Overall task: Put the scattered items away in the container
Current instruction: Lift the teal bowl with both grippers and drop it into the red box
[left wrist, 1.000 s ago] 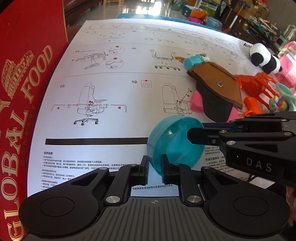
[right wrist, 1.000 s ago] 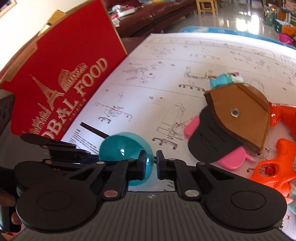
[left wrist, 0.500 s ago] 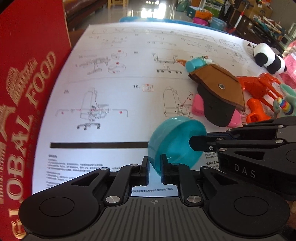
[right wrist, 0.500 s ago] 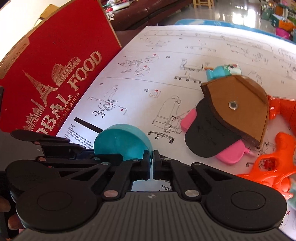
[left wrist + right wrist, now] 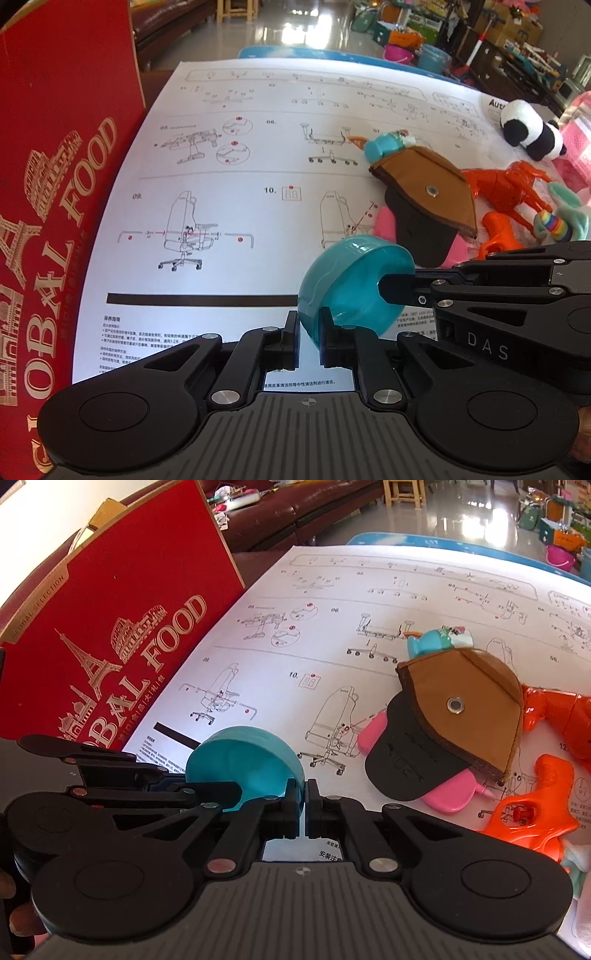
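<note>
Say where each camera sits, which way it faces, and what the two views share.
Left wrist: sits on the left tongs, faces forward over the instruction sheet; the right tongs enter from the right.
Right wrist: sits on the right tongs, faces toward the red box; the left tongs and some fingertips show at left.
Shared: the teal capsule half, gripped by both tongs; the brown pouch.

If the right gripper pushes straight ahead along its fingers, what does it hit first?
The right gripper is already shut on the teal capsule half. Beyond that, probably only the instruction sheet; depth is unclear.
</note>
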Tool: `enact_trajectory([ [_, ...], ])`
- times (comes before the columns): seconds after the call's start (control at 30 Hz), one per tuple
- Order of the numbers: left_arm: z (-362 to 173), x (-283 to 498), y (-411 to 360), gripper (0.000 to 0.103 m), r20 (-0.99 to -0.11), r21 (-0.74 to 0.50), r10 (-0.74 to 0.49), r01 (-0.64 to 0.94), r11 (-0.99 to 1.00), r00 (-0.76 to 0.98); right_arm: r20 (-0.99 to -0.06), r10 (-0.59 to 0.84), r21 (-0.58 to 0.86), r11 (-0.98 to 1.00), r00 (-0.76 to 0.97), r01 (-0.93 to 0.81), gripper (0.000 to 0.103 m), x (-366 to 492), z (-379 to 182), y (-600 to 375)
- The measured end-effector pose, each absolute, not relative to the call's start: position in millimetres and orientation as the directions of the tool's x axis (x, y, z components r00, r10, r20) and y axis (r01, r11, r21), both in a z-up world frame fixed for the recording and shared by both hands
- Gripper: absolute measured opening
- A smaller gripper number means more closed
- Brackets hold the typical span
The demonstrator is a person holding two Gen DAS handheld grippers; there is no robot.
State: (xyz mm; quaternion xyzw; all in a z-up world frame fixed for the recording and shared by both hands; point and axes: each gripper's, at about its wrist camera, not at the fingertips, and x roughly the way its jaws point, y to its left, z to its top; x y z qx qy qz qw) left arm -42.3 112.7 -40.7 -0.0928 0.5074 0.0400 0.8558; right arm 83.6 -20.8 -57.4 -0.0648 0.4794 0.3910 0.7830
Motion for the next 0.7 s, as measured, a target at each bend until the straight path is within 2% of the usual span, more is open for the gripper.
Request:
enact_trajectory([
  [0.23, -10.2, -42.1, 111.3, 0.004, -0.844, -0.097, 0.014, -0.177, 0.979, 0.537, -0.767, 0.582, 0.273, 0.677, 0.27, -0.683, 0.003, 86.6, -29.8, -21.0],
  [0.43, 36.6, -49.4, 123.1, 0.004, -0.783, -0.101, 0.055, -0.213, 0.972, 0.619, -0.709, 0.636, 0.258, 0.636, 0.304, -0.727, 0.003, 87.0, 13.8, -13.3],
  [0.7, 120.6, -90.1, 161.1, 0.006, -0.633, -0.108, 0.197, -0.338, 0.935, 0.748, -0.586, 0.748, 0.195, 0.503, 0.311, -0.842, 0.003, 73.5, 98.2, 31.1],
])
